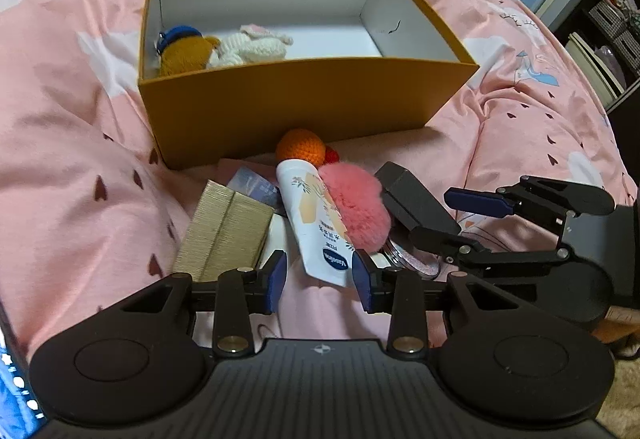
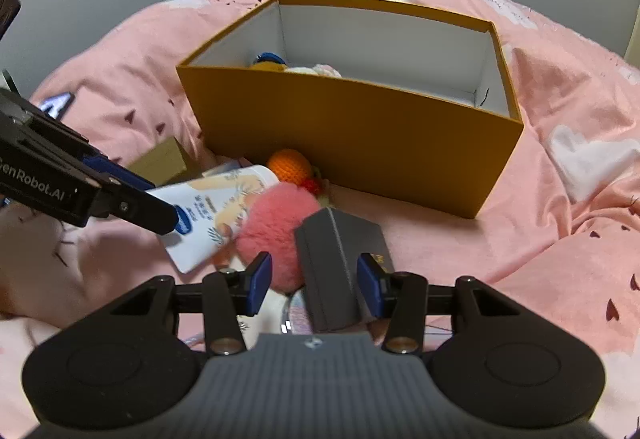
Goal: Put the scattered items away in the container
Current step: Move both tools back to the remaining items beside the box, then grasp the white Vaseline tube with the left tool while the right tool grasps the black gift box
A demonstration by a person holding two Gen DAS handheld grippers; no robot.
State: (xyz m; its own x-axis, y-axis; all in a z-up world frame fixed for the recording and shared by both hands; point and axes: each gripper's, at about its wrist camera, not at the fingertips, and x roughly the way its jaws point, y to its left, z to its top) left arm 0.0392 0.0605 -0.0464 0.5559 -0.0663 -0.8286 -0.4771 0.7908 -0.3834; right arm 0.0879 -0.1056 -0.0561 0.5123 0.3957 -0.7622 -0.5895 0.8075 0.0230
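Note:
An open orange box (image 1: 280,107) (image 2: 360,143) stands on the pink bed and holds a brown plush (image 1: 184,55) and a white knitted toy (image 1: 248,47). In front of it lies a pile: a white Vaseline tube (image 1: 312,215) (image 2: 216,215), a pink pompom (image 1: 356,207) (image 2: 276,231), an orange crochet ball (image 1: 300,149) (image 2: 290,167), a gold box (image 1: 224,235) (image 2: 160,163) and a dark grey box (image 1: 416,199) (image 2: 336,263). My left gripper (image 1: 320,281) is open around the tube's lower end. My right gripper (image 2: 314,285) is open with the grey box between its fingers.
A small blue-grey card packet (image 1: 256,187) lies between the gold box and the tube. A clear round jar lid (image 1: 412,259) sits under the grey box. The pink quilt (image 1: 80,159) is rumpled. Shelves and a doorway lie beyond the bed's right side.

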